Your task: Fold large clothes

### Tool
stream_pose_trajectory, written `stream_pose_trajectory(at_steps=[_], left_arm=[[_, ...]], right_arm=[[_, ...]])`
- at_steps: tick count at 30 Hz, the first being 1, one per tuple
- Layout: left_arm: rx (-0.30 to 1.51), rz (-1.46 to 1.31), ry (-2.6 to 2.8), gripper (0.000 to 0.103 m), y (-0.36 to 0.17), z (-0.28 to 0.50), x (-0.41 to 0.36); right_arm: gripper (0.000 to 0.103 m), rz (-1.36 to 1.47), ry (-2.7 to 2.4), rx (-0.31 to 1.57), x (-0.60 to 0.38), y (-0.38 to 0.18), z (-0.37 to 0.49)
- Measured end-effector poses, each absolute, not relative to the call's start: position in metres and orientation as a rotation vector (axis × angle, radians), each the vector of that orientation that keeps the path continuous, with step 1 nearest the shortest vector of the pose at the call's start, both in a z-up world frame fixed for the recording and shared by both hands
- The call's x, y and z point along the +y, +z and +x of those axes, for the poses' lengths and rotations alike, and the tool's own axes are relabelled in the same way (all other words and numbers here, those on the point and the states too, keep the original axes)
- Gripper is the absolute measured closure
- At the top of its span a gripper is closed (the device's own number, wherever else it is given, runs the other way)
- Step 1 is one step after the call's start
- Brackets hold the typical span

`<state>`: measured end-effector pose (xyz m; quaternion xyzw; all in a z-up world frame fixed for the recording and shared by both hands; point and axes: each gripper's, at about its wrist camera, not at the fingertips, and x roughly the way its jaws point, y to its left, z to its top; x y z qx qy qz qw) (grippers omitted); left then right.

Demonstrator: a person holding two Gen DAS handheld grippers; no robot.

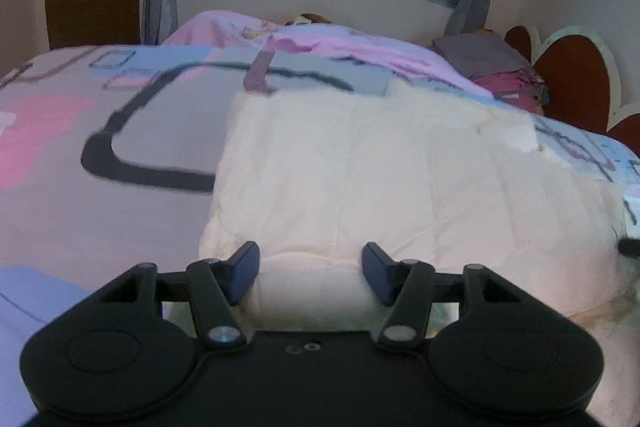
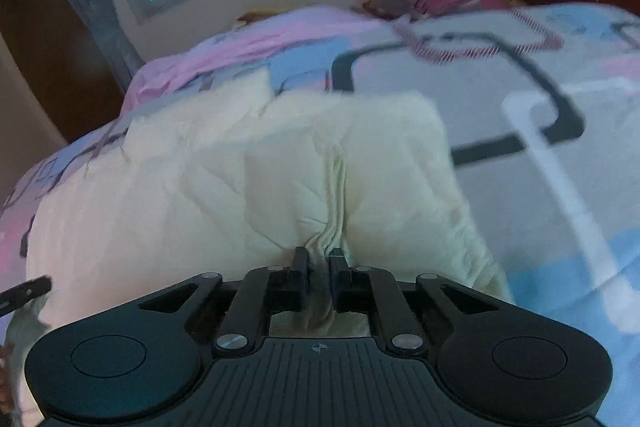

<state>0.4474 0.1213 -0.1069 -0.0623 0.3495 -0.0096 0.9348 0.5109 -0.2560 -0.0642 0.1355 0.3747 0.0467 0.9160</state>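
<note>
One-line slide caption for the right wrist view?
Right hand-held gripper pinches the cream garment on the patterned bedspread.

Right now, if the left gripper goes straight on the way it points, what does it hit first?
The cream garment: its near edge already bulges between the left gripper's open fingers. Depth is uncertain, but nothing else lies ahead.

The cream garment (image 1: 384, 179) is a large, soft, lightly quilted piece of cloth, spread rather flat in front of both pairs of jaws, with creases and a squared far edge. Its near edge bulges up between the half-open left jaws, and the blur makes it hard to tell if the cloth touches them. Between the closed right jaws a bunched fold (image 2: 334, 227) of it is pinched, with wrinkles running away from them.
</note>
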Motion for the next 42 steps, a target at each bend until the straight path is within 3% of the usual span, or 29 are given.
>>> stream_pose_trajectory(at_steps=[1, 2, 3, 7, 10, 14, 19, 22, 29, 42], left_arm=[[0.700, -0.123, -0.028, 0.047, -0.102, 0.450, 0.123], [0.692, -0.120, -0.038, 0.047, -0.101, 0.453, 0.126], [0.685, -0.122, -0.051, 0.047, -0.098, 0.457, 0.126], [0.670, -0.121, -0.153, 0.044, -0.091, 0.488, 0.097], [0.694, -0.042, -0.212, 0.033, -0.101, 0.508, 0.061], [0.739, 0.012, -0.220, 0.030, -0.123, 0.522, 0.049], [0.735, 0.042, -0.221, 0.029, -0.119, 0.511, 0.053], [0.702, 0.078, -0.193, 0.023, -0.105, 0.491, 0.051], [0.691, 0.047, -0.172, 0.023, -0.103, 0.453, 0.042], [0.727, 0.120, -0.151, 0.020, -0.123, 0.449, 0.045]], right_arm=[[0.076, 0.258, 0.058, 0.720, -0.257, -0.054, 0.508], [0.048, 0.245, 0.039, 0.677, -0.256, -0.046, 0.507], [0.046, 0.248, 0.057, 0.650, -0.253, -0.040, 0.513], [0.047, 0.182, 0.177, 0.684, -0.217, -0.043, 0.547], [0.058, 0.038, 0.122, 0.770, -0.193, -0.068, 0.567], [0.058, 0.059, 0.073, 0.818, -0.202, -0.091, 0.571], [0.058, 0.065, 0.045, 0.803, -0.207, -0.074, 0.543], [0.058, 0.077, 0.084, 0.763, -0.201, -0.053, 0.513], [0.058, -0.005, 0.143, 0.787, -0.169, -0.071, 0.498], [0.057, -0.090, 0.131, 0.815, -0.176, -0.095, 0.507]])
